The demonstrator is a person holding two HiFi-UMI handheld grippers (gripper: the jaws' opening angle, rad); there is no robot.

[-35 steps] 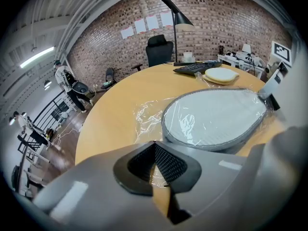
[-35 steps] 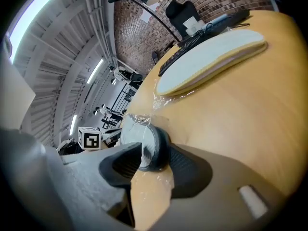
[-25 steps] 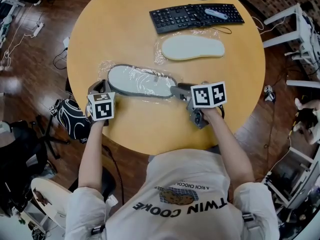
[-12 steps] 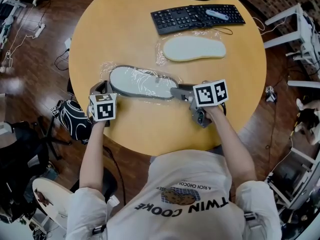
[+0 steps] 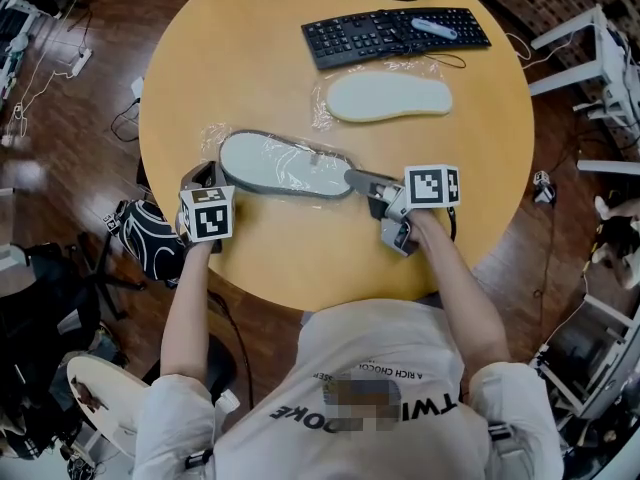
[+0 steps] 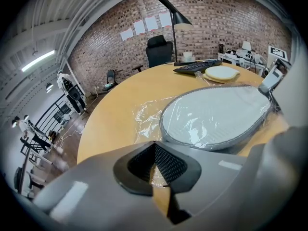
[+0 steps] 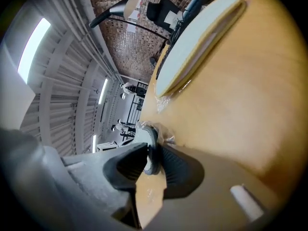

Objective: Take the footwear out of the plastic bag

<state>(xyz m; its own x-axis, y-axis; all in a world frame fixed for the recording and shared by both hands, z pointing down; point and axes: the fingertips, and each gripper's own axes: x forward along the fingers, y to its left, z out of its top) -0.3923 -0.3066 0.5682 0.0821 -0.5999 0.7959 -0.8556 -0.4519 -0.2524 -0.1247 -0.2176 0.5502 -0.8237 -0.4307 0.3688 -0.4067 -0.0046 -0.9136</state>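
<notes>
Two grippers share a round table (image 5: 300,258): the left gripper (image 6: 153,153) pinches the plastic bag (image 6: 143,120), while the right gripper (image 7: 150,160), jaws just closing, clamps the grey slipper (image 5: 280,163) by its rim.

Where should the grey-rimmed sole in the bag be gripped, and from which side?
Grip the thin rim at its right end, coming low from the right: the grey-rimmed sole lies flat, so only its edge fits. The right gripper has just been closing its jaws with that rim between them; the left gripper holds the plastic bag.
</notes>
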